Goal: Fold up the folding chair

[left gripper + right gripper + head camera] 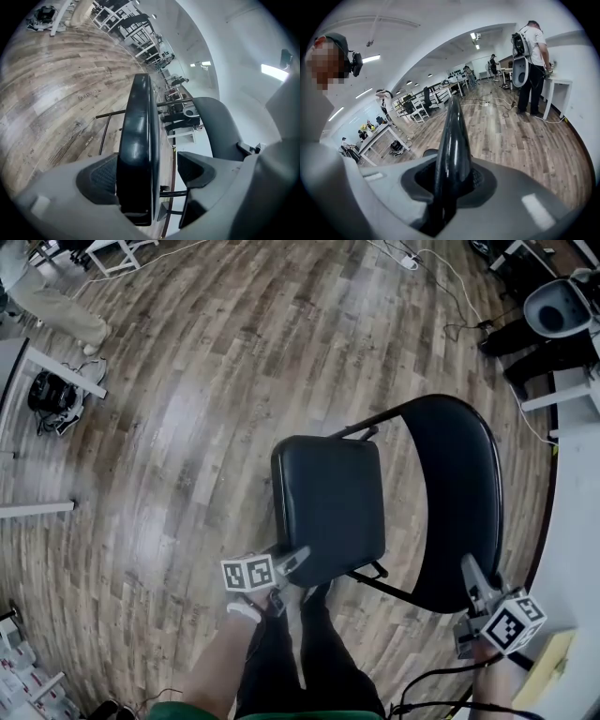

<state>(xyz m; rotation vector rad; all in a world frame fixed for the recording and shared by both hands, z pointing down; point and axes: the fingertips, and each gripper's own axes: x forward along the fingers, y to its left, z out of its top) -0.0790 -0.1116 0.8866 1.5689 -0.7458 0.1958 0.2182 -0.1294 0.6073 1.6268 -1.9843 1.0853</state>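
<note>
My right gripper [452, 180] is clamped tight on the top rim of the folding chair's [448, 540] black backrest [455, 465], with both pads pressed against it. My left gripper [150, 174] stands partly open around the front edge of the chair's seat [330, 507]; one pad lies against the seat and the other is clear of it. The chair is on the wood floor [187, 427], just in front of my legs [281, 662].
</note>
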